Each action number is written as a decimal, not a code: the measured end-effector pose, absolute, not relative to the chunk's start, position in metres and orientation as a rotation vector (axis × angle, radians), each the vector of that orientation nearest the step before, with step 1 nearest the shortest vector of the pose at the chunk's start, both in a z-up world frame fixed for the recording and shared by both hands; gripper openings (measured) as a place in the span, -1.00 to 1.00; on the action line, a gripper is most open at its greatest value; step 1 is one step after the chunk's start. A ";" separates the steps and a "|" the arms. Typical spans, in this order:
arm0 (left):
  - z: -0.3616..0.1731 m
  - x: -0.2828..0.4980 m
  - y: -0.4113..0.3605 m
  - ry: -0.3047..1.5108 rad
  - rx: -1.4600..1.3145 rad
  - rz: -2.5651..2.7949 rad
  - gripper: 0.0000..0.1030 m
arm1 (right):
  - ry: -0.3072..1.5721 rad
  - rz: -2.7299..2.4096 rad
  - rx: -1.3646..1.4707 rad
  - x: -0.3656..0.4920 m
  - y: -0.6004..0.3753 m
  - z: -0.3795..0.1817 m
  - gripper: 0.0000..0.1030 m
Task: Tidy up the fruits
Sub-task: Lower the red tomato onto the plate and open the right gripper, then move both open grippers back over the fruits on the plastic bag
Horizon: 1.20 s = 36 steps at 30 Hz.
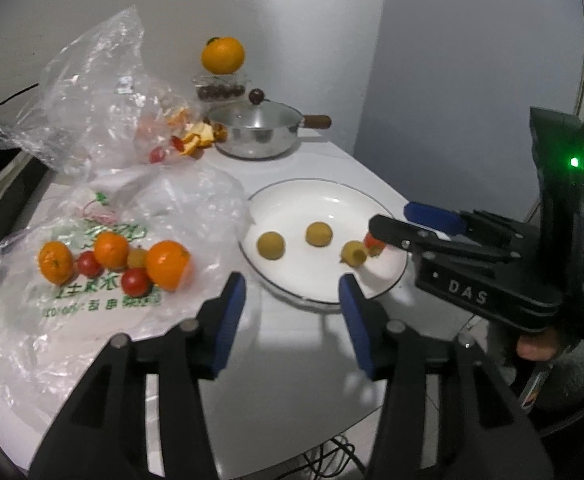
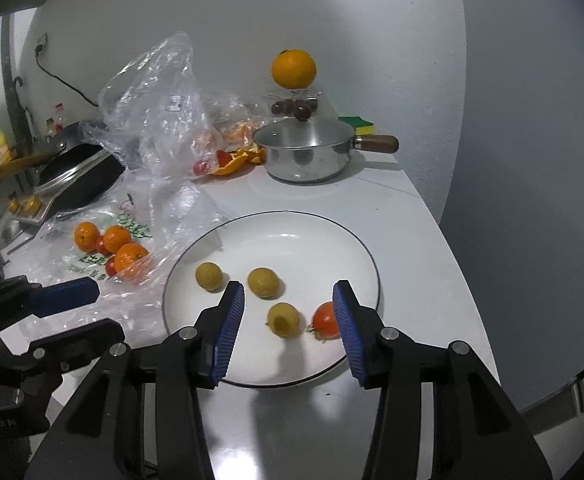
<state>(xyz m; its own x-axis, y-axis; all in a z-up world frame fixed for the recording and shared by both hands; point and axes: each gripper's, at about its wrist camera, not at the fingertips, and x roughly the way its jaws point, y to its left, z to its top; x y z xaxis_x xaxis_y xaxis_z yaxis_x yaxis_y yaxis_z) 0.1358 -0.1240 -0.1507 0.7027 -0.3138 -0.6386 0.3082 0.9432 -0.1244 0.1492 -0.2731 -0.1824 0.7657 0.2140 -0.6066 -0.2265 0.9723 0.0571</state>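
A white plate (image 1: 292, 200) (image 2: 292, 240) holds three yellow fruits (image 2: 264, 282) (image 1: 319, 234) and one red tomato (image 2: 326, 320) (image 1: 373, 243). Tangerines (image 1: 168, 265) (image 2: 130, 258) and small tomatoes (image 1: 135, 282) lie on a flat plastic bag (image 1: 92, 320) left of the plate. My left gripper (image 1: 292, 304) is open and empty, just before the plate's near rim. My right gripper (image 2: 288, 304) is open over the plate, with a yellow fruit (image 2: 283, 319) and the tomato loose between its fingers; it also shows in the left wrist view (image 1: 395, 220).
A steel pan with lid (image 1: 258, 130) (image 2: 305, 148) stands at the back, with orange peel (image 1: 198, 136) beside it. A big orange (image 1: 222, 55) (image 2: 293, 69) sits on a clear box of dark fruits. A crumpled clear bag (image 1: 92, 92) rises at back left. A black pan (image 2: 80, 176) is left of the table.
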 end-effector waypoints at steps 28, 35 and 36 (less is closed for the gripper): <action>-0.146 0.106 -0.030 0.646 -0.097 -0.186 -0.01 | 0.640 0.322 -0.112 0.129 -0.191 -0.168 -0.05; -0.146 0.102 -0.001 0.634 -0.118 -0.145 -0.01 | 0.647 0.345 -0.139 0.128 -0.166 -0.169 -0.05; -0.147 0.101 0.002 0.632 -0.120 -0.142 -0.01 | 0.648 0.348 -0.143 0.128 -0.162 -0.169 -0.05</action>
<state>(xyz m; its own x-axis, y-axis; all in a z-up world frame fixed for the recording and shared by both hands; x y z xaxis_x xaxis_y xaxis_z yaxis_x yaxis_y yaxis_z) 0.1013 0.0023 -0.1465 0.7979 -0.1684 -0.5788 0.0952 0.9833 -0.1549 0.1283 -0.1617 -0.1688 0.7422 0.2718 -0.6126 -0.3600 0.9327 -0.0223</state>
